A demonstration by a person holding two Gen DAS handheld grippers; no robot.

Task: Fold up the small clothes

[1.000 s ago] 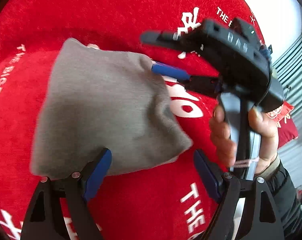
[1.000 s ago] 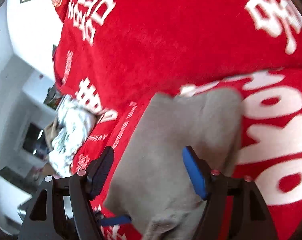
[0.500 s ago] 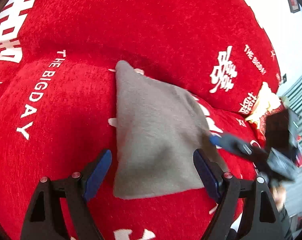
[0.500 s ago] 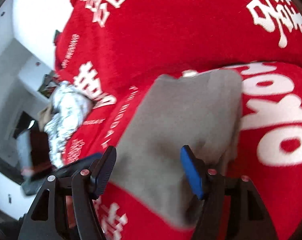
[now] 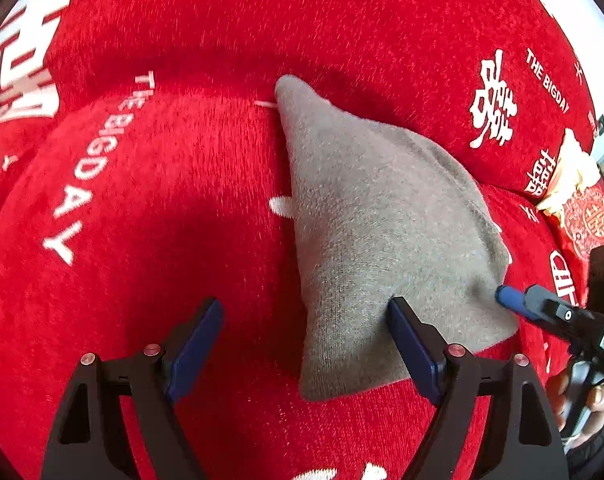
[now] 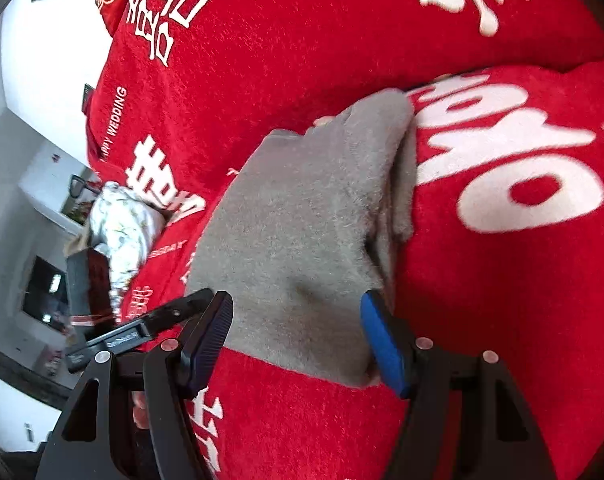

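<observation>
A small grey garment [image 5: 378, 236] lies folded on the red seat cushion [image 5: 150, 216]; it also shows in the right wrist view [image 6: 302, 236]. My left gripper [image 5: 306, 344] is open and empty, its right finger [image 5: 414, 348] over the garment's near edge. My right gripper [image 6: 298, 332] is open and empty, both fingers spread just above the garment's near edge. The right gripper's blue fingertip [image 5: 514, 300] shows in the left wrist view at the garment's right corner. The left gripper's finger [image 6: 142, 332] shows in the right wrist view at the lower left.
The red sofa back cushion [image 5: 302, 24] with white lettering rises behind the garment. A silver patterned cloth bundle [image 6: 122, 232] lies at the sofa's left end. A red and gold pillow [image 5: 582, 208] sits at the right end. A white wall [image 6: 34, 92] stands beyond.
Both grippers have drawn back from the garment, which now lies flat on the cushion. The left wrist view has swung left, so the right gripper sits at its lower right edge.
</observation>
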